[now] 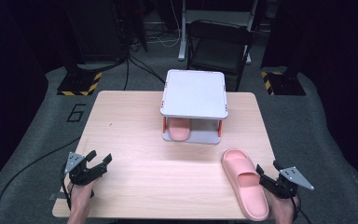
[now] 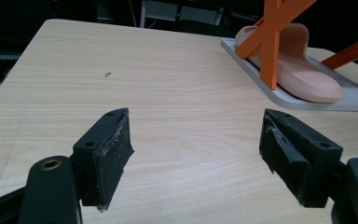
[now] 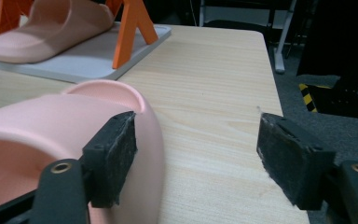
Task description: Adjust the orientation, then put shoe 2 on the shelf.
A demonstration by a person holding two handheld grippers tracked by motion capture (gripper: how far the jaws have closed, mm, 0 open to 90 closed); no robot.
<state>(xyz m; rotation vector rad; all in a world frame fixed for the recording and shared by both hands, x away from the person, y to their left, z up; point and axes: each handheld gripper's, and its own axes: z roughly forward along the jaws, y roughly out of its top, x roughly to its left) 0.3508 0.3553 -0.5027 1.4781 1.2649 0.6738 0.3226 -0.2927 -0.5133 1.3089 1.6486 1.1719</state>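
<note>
Flanking a smooth, rounded pink slipper, black right tongs gape.

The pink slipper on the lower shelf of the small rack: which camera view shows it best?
The left gripper view shows the shelved pink slipper best: its strap and side are visible, crossed by an orange brace. The right gripper view shows it cut off at the frame edge. In the high view the rack's top covers most of it.
</note>
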